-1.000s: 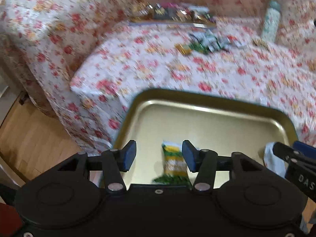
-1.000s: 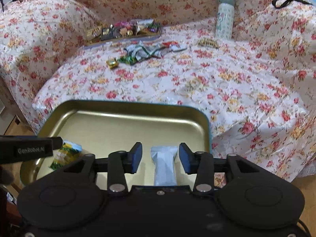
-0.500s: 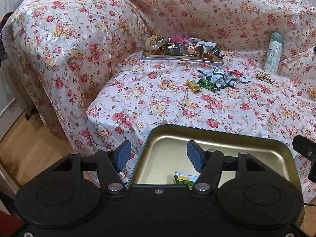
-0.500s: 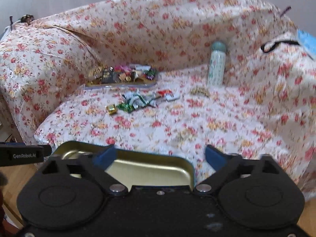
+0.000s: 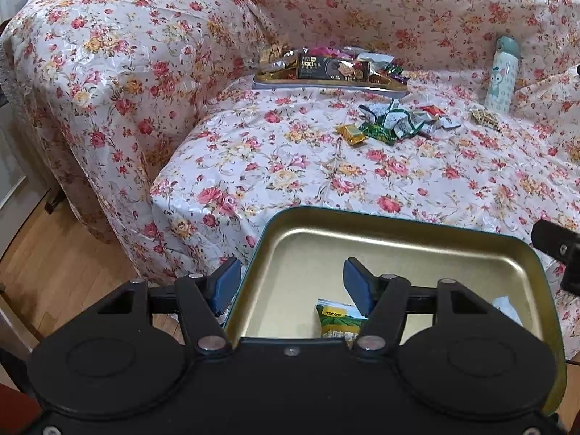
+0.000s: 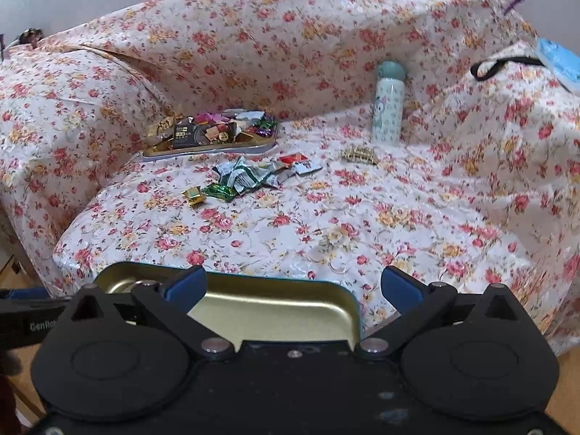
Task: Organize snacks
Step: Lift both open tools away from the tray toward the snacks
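Two open hand-held grippers over a gold tray at the near edge of a floral sofa.

The left hand-held gripper (image 5: 291, 286) has its jaws spread and grips nothing, one finger outside the near gold tray (image 5: 398, 233) and one over it; the right hand-held gripper (image 6: 291, 288) is spread wider still, also empty. Two snacks lie in this tray: a green-and-yellow packet (image 5: 339, 320) between the left gripper's fingers and a white packet (image 5: 505, 306) at the right. On the sofa seat (image 6: 326, 224), well apart from the tray, lies one loose pile of wrapped snacks (image 6: 250, 177), its exact count hard to tell. Behind it sits a second tray (image 6: 214, 145) heaped with snacks. One pale bottle (image 6: 388, 105) stands upright at the far right, one gold hair clip (image 6: 360, 154) near it.
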`<state>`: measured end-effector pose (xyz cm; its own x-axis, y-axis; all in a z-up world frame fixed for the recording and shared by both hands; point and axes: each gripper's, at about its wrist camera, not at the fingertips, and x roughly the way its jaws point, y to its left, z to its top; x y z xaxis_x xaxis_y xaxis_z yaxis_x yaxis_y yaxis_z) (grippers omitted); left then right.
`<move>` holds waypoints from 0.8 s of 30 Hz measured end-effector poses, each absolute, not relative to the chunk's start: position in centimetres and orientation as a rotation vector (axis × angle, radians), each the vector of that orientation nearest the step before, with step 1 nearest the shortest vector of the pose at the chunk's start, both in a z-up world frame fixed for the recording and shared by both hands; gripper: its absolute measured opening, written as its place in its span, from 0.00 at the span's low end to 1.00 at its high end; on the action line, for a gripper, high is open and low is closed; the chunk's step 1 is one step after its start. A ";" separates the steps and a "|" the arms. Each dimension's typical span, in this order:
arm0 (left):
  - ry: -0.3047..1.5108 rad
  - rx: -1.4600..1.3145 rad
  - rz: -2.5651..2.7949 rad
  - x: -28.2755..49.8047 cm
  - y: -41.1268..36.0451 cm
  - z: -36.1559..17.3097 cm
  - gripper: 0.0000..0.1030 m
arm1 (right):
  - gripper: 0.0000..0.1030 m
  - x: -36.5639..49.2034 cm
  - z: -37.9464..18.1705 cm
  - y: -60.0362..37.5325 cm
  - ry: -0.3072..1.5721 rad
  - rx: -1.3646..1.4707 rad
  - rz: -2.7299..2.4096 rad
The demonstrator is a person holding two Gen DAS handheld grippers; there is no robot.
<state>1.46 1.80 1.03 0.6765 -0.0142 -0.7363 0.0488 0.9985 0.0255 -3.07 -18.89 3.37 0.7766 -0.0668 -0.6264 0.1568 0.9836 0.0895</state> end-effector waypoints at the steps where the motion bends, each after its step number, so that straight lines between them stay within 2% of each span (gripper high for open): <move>1: 0.832 0.048 -0.037 1.5 1.8 1.0 0.65 | 1.00 -2.9 3.3 -19.0 0.673 0.149 -0.125; 24: 0.873 0.116 -0.079 7.5 -0.5 1.1 0.65 | 1.00 4.9 2.5 -21.9 0.717 0.316 -0.190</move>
<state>7.49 -0.47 1.08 0.6402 -0.0219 -0.7679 0.1170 0.9907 0.0693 4.91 -21.87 2.48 0.7395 -0.0627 -0.6702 0.2770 0.9358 0.2181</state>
